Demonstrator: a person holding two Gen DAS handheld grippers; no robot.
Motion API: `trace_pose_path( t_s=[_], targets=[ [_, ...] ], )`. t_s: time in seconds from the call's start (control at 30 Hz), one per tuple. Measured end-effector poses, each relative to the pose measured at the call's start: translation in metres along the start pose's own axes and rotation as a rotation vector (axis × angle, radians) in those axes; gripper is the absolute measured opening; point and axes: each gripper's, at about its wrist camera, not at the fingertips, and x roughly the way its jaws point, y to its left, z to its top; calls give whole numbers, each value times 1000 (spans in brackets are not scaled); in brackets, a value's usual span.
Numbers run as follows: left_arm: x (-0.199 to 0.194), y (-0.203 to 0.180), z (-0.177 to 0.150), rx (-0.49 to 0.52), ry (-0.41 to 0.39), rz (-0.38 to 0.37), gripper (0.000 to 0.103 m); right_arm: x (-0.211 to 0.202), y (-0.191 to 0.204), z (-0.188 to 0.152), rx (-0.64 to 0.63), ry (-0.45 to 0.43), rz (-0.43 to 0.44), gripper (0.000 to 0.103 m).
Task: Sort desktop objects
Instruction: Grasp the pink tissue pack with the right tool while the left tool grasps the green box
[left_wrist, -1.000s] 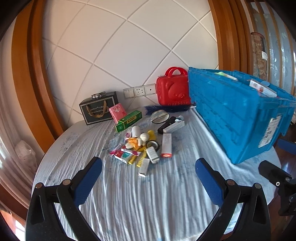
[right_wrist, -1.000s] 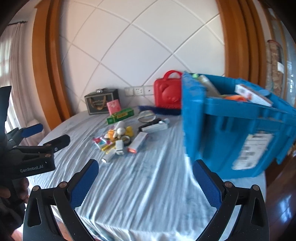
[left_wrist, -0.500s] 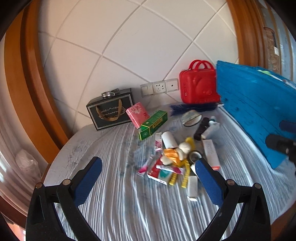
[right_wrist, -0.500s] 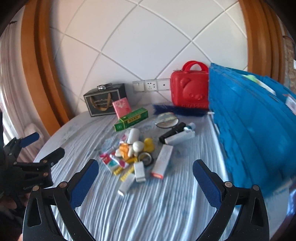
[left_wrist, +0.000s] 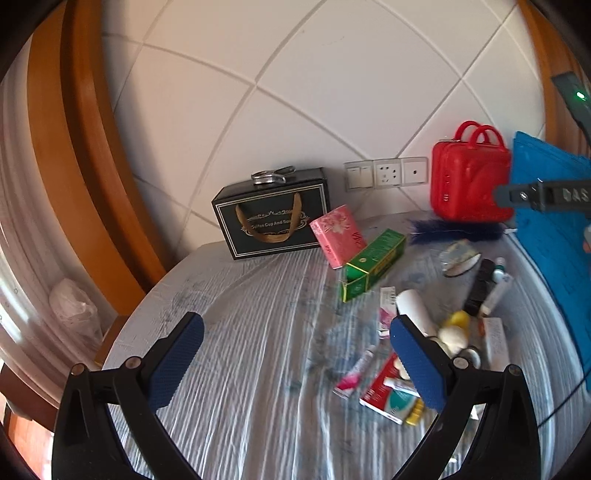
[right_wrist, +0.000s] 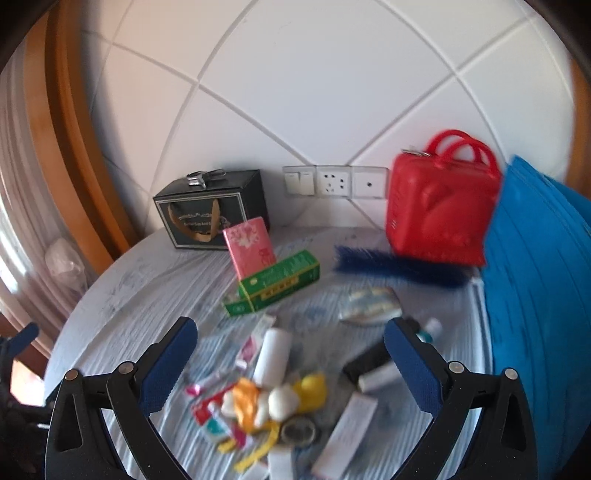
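Clutter of small desktop objects (right_wrist: 273, 402) lies on a round table under a pale striped cloth (left_wrist: 240, 332), both grippers hovering above it with jaws spread wide and empty.

Largest first: a big blue plastic crate (right_wrist: 539, 288) stands at the table's right edge, a red hard-shell case with twin handles (right_wrist: 439, 206) upright beside it against the tiled wall, and a black gift box with gold ribbon handles (left_wrist: 271, 216) further left. A green rectangular carton (right_wrist: 275, 282) lies flat, its long axis running from near left to far right, with a pink packet (right_wrist: 251, 247) leaning on it. A white cylindrical bottle (right_wrist: 271, 356) lies on its side between the right gripper (right_wrist: 290, 360) fingers, its long axis pointing away. The left gripper (left_wrist: 295, 354) hangs over bare cloth.
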Motion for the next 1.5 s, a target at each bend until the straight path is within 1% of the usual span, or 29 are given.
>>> trace_pose_path(
  t_s=[0.07, 0.13, 0.23, 0.3, 0.33, 0.4, 0.43, 0.47, 0.6, 0.73, 0.8, 0.87, 0.93, 0.97, 1.03, 1.1, 1.13, 1.17, 1.2, 1.23, 1.27, 1.3, 1.37, 1.43, 1.5],
  targets=[
    [17, 1, 3, 0, 15, 6, 102, 24, 0, 13, -3, 21, 15, 103],
    [36, -1, 4, 0, 27, -6, 102, 44, 2, 22, -14, 29, 29, 103],
    [62, -4, 1, -8, 43, -21, 102, 87, 17, 38, -105, 48, 78, 103],
    [75, -3, -3, -14, 53, -33, 102, 130, 36, 51, -206, 75, 106, 103],
    [80, -1, -5, -16, 58, -38, 102, 143, 41, 55, -232, 88, 117, 103],
    [92, 4, -9, -23, 68, -41, 102, 191, 60, 71, -294, 126, 166, 103],
    [96, 7, -10, -28, 77, -41, 102, 206, 64, 76, -305, 141, 183, 103],
    [102, 10, -12, -34, 88, -46, 102, 230, 71, 83, -316, 166, 197, 103],
    [116, 23, -19, -59, 109, -33, 102, 303, 85, 94, -350, 191, 194, 103],
    [128, 31, -23, -71, 118, -33, 102, 343, 94, 87, -426, 216, 191, 103],
    [136, 30, -22, -73, 121, -36, 102, 355, 99, 81, -476, 219, 172, 103],
    [146, 25, -18, -66, 125, -45, 102, 363, 100, 78, -482, 223, 160, 103],
    [156, 16, -13, -44, 124, -60, 102, 373, 97, 76, -466, 257, 152, 103],
    [162, 10, -8, -26, 123, -67, 102, 379, 92, 75, -444, 281, 153, 91],
    [173, 1, 0, 14, 112, -109, 102, 377, 79, 81, -353, 295, 186, 89],
    [188, -8, 12, 72, 99, -129, 102, 366, 64, 87, -269, 293, 230, 87],
    [198, -13, 21, 107, 82, -172, 102, 356, 56, 90, -241, 282, 246, 86],
    [207, -18, 27, 132, 73, -193, 102, 335, 44, 94, -213, 252, 245, 86],
    [219, -24, 34, 162, 69, -193, 102, 324, 36, 98, -192, 233, 249, 86],
    [229, -30, 40, 186, 69, -217, 102, 299, 19, 103, -141, 195, 272, 86],
    [243, -39, 48, 213, 79, -261, 102, 279, 5, 107, -105, 163, 279, 87],
    [254, -48, 55, 231, 81, -274, 102, 268, -4, 111, -87, 140, 279, 87],
    [273, -69, 65, 269, 76, -353, 102, 233, -30, 116, -36, 82, 285, 87],
    [293, -94, 73, 310, 94, -404, 102, 208, -54, 115, 12, 62, 279, 87],
    [311, -111, 76, 334, 117, -462, 102, 198, -58, 110, 34, 47, 276, 87]
  ],
)
